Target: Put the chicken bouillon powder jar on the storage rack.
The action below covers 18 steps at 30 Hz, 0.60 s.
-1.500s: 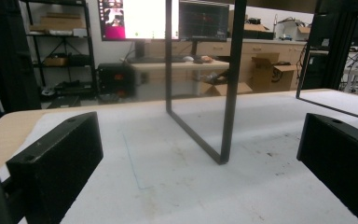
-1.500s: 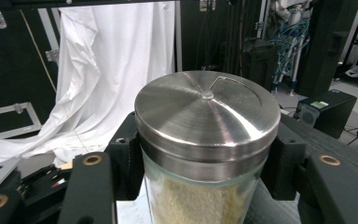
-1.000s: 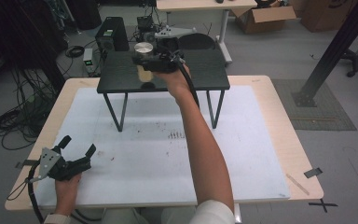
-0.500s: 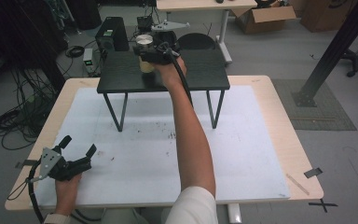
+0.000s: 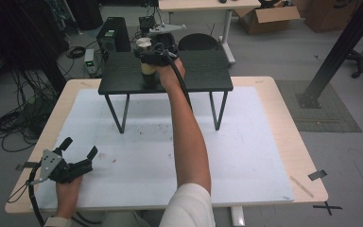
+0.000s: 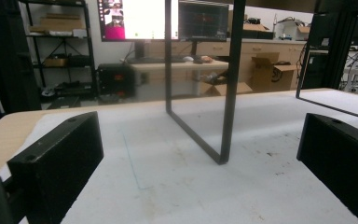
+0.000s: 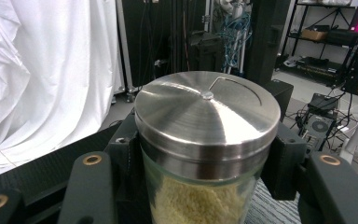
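1. Gripping a jar (image 5: 145, 64), the right gripper (image 5: 152, 57) sits at the upper middle of the high view, over the black stand (image 5: 203, 78). Its jaws are clamped on the glass just under the steel lid (image 7: 207, 112).
2. The jar holds pale yellow grains (image 7: 193, 203). It looks upright, and its base seems at or just above the stand's top; I cannot tell whether it touches.
3. The left gripper (image 5: 78, 156) rests at the lower left on the white mat (image 5: 255, 156), jaws open and empty.
4. Risk: letting go before the base lands flat could tip the jar, and it might roll off the stand.
5. Risk: the smooth glass could slip in the pads if the wrist tilts.
6. Risk: the outstretched arm, pulling back, could knock the jar.
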Motion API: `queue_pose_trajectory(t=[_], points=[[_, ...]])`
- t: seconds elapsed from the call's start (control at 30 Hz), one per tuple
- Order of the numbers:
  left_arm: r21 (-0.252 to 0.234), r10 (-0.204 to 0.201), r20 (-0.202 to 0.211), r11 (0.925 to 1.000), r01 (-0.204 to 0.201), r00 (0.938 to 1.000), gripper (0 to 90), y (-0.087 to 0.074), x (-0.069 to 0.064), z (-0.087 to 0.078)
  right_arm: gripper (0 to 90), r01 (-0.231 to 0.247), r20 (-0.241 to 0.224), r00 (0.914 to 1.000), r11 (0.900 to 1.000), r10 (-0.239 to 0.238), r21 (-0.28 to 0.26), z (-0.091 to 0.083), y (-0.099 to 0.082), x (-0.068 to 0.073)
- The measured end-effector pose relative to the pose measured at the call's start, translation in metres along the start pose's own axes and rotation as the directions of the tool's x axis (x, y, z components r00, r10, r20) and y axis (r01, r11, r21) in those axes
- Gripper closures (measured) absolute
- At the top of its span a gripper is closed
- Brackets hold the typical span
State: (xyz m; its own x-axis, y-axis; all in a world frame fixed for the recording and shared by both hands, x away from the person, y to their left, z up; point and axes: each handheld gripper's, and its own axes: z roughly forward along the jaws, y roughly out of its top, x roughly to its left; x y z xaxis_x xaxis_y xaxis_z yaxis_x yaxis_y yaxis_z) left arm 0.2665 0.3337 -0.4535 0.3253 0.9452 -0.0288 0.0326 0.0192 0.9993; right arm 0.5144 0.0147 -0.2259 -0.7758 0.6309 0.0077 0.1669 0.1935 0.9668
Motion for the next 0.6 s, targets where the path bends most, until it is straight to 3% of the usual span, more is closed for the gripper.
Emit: queue_pose_trajectory(t=[0.53, 0.6], points=[[0.001, 0.002, -0.001, 1.0000, -0.002, 1.0000, 0.8, 0.0000, -0.0003, 0.0002, 41.0, -0.007, 0.001, 1.0000, 0.9998, 0.007, -0.018, -0.0003, -0.0030, -0.0001], [0.003, 0.002, 0.000, 1.0000, -0.002, 1.0000, 0.8, 0.0001, -0.0001, 0.0004, 31.3, -0.022, 0.024, 0.9995, 0.9995, 0.022, -0.023, -0.0014, -0.0037, -0.0004]])
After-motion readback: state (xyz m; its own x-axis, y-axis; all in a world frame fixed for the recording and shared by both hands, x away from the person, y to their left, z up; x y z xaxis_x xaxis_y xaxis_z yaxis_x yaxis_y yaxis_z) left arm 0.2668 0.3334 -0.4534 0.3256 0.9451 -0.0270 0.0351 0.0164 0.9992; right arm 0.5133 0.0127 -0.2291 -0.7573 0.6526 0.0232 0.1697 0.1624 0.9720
